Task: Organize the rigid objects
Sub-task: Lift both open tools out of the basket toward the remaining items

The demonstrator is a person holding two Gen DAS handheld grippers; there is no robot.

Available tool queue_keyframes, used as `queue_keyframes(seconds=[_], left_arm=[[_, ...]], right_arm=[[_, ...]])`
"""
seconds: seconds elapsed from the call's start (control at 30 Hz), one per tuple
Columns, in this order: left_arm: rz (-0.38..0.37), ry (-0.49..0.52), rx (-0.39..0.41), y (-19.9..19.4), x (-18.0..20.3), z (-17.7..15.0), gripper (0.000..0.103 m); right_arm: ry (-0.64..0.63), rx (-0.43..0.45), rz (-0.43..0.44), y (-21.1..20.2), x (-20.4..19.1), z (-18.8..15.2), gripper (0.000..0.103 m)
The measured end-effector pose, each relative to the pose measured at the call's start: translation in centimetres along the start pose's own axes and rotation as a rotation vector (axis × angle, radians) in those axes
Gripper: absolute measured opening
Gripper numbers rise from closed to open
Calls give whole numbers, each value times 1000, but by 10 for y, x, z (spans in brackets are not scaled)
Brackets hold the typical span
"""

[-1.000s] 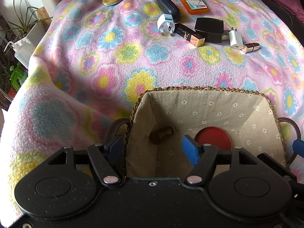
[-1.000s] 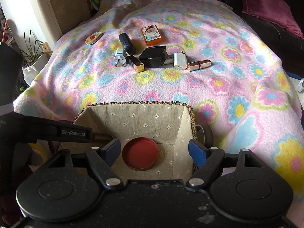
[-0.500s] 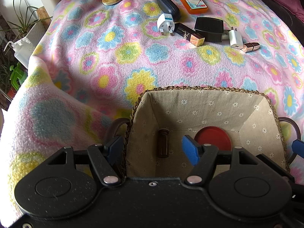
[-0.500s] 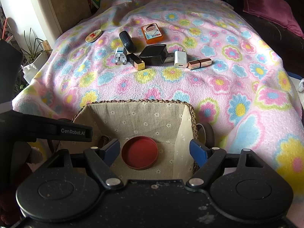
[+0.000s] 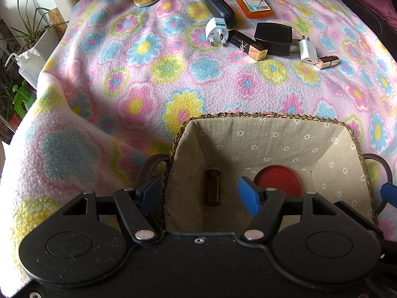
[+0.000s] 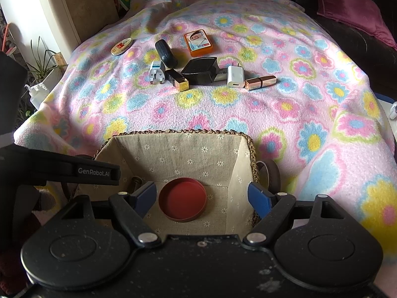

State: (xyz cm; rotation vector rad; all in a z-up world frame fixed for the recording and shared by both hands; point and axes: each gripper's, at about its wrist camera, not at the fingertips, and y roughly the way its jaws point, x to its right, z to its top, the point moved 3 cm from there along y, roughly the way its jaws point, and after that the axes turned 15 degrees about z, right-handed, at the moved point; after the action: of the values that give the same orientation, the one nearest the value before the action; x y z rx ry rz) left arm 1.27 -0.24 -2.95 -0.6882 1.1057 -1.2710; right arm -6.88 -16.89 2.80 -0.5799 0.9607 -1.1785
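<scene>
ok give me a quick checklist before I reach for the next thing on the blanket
1. Brown vial lying in the basket: ok.
2. Red lid on the basket floor: ok.
3. Left gripper empty, fingers apart: ok.
4. Right gripper empty, jaws opening: ok.
5. Blanket items in view, such as the white plug and rose-gold lipstick: ok.
6. Which item comes next: cannot tell.

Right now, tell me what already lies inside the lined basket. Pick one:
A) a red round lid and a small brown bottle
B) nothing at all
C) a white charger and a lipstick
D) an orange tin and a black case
A: the red round lid and the small brown bottle lie on the floor of the basket; the other things sit out on the blanket.
</scene>
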Motion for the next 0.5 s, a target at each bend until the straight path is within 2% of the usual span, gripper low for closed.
queue_keyframes(seconds=[0.5], left_arm=[[-1,-1,-2,0,1,0,66]], right_arm=[[5,-8,-4,3,2,0,83]])
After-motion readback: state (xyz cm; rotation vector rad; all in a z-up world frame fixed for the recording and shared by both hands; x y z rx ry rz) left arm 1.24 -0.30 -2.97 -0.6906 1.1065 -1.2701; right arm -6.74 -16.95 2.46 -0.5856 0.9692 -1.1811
